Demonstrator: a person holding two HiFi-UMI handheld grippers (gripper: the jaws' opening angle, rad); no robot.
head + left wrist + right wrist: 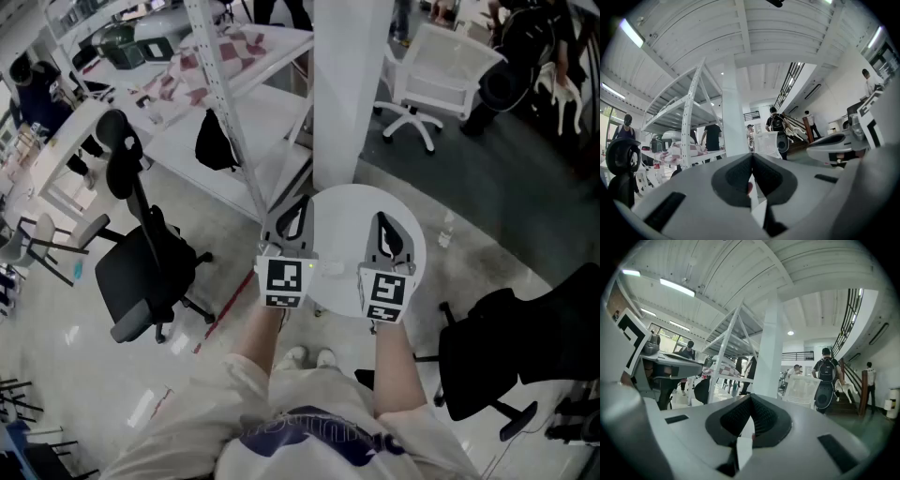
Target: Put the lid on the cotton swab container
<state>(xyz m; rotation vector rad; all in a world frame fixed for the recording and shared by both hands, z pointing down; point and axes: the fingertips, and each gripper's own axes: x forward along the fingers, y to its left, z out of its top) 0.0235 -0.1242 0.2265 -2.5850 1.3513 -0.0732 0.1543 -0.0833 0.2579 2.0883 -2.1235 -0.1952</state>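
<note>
Grippers two, left gripper [298, 211], right gripper [382, 225], fingers [736, 176] together

seen from above, the left tongs [302, 204] and right tongs [381, 221] are held side by side, a little apart, over a small round white surface [342, 211]. each pair's tips come together. a marker cube [284, 281] sits at the near end of the left tongs, above a bare forearm. a white pillar [347, 94] rises just behind the surface. a black office chair [141, 272] stands at the left, another black chair [502, 352] at the right, and a white chair [441, 66] beyond. a black bag [217, 142] hangs at the white shelving [239, 66].
</note>
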